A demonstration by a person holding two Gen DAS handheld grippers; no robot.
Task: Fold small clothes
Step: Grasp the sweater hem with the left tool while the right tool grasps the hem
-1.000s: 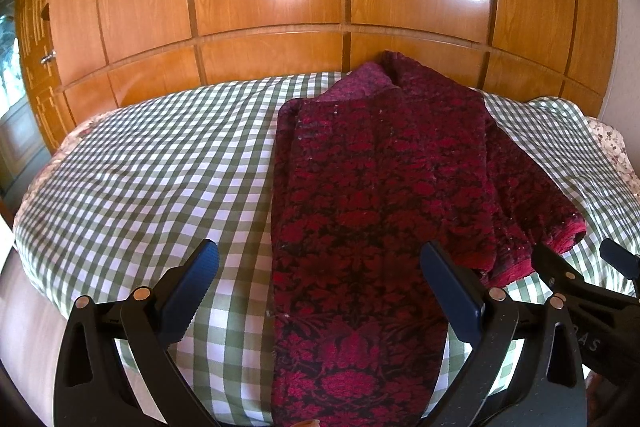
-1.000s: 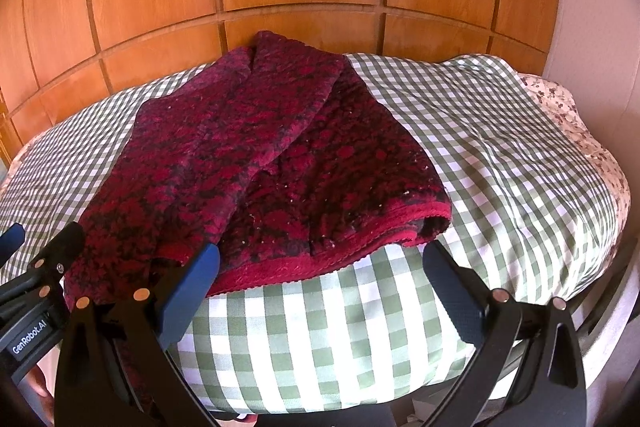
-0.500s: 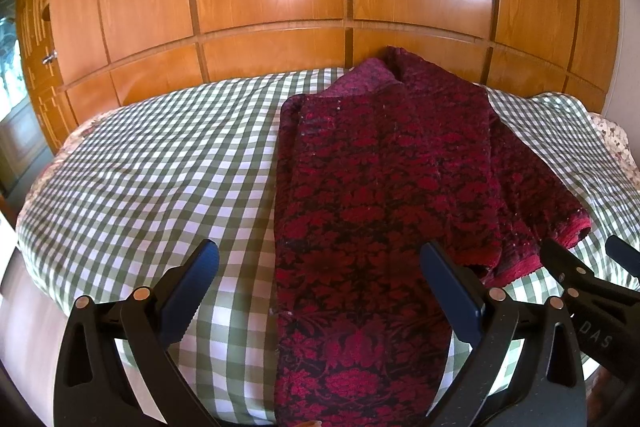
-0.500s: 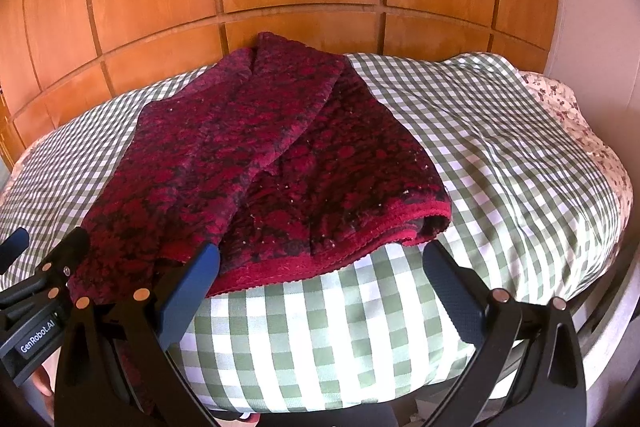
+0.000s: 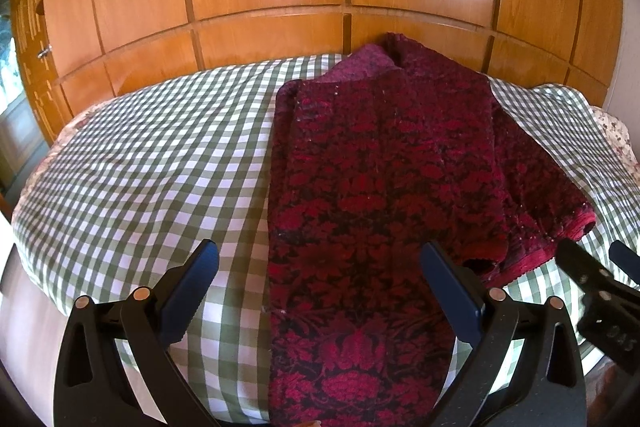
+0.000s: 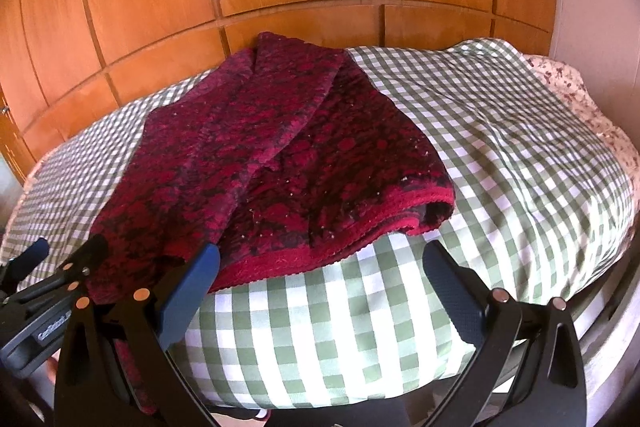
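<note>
We see a dark red garment [image 5: 384, 187] with a black floral pattern lying folded lengthwise at frame centre, its red-trimmed hem [image 6: 320, 255] doubled over at lower centre.

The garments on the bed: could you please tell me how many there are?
1: a dark red patterned garment lies partly folded on the green checked bedspread, its near end hanging over the bed's front edge. Others beneath it cannot be excluded.

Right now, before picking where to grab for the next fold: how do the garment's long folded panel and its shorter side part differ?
The long folded panel runs off the near edge of the bed; the shorter side part ends on the bed. The side part shows a plain red hem band; the long panel shows none. The long panel lies on top, the side part partly beneath. Both share the dark red floral pattern.
</note>
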